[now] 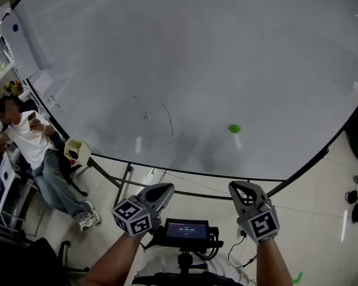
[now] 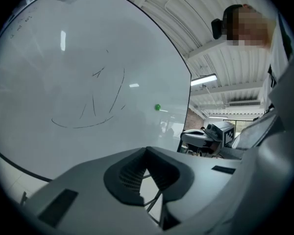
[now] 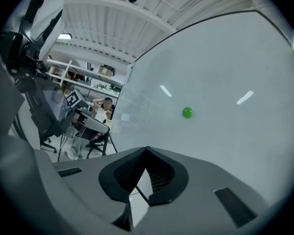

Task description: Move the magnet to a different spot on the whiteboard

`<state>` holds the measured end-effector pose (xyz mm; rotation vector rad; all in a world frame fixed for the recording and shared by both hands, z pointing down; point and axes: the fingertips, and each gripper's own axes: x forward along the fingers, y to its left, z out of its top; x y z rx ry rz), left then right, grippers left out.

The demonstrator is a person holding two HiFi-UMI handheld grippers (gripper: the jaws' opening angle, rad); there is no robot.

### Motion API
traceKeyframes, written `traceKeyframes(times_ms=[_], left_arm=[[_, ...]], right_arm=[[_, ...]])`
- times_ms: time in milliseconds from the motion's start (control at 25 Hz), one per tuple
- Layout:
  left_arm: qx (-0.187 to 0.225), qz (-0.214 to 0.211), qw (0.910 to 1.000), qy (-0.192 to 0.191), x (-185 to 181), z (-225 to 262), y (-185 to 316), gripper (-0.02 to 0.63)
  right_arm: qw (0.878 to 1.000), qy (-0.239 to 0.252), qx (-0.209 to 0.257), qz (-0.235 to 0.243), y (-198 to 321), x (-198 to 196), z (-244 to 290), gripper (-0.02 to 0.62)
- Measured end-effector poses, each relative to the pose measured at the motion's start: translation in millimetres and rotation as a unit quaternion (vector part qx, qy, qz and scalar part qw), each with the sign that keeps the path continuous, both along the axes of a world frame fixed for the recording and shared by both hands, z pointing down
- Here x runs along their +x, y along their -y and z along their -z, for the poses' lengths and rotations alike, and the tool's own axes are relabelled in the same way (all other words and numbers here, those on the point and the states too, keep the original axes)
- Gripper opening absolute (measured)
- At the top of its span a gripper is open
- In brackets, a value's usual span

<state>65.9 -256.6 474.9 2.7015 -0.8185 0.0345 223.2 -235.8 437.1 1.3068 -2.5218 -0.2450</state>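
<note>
A small green magnet (image 1: pixel 234 128) sticks to the lower right part of the big whiteboard (image 1: pixel 197 58). Both grippers hang below the board's bottom edge, well short of the magnet. My left gripper (image 1: pixel 167 187) is shut with nothing in it, and so is my right gripper (image 1: pixel 235 186), which sits almost straight under the magnet. In the left gripper view the magnet (image 2: pixel 158 107) shows up and to the right of the closed tips (image 2: pixel 147 150). The right gripper view has the magnet (image 3: pixel 187 112) above and right of its closed tips (image 3: pixel 147 150).
Faint marker strokes (image 1: pixel 161 121) cross the board left of the magnet. A seated person (image 1: pixel 30 139) and a small yellowish box (image 1: pixel 77 151) are at the left. A screen on a stand (image 1: pixel 186 230) sits between my arms. Cables (image 1: pixel 355 204) lie on the floor at right.
</note>
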Motion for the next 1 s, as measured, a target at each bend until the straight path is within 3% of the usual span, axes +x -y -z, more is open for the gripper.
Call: traceKeyframes(times_ms=[200, 400, 800, 1000], left_arm=[[-0.001, -0.021, 0.9998, -0.007, 2, 0, 11, 0.012], [-0.008, -0.033, 0.9994, -0.009, 3, -2, 21, 0.012], [-0.027, -0.051, 0.9983, -0.002, -9, -13, 27, 0.012], [-0.028, -0.052, 0.9982, 0.003, -21, -14, 31, 0.012]], right_arm=[[0.995, -0.090, 0.026, -0.018, 22, 0, 13, 0.029], [0.988, -0.144, 0.049, -0.036, 42, 2, 23, 0.031], [0.964, -0.243, 0.086, -0.064, 77, 1, 45, 0.031], [0.947, -0.283, 0.109, -0.103, 93, 6, 63, 0.072]])
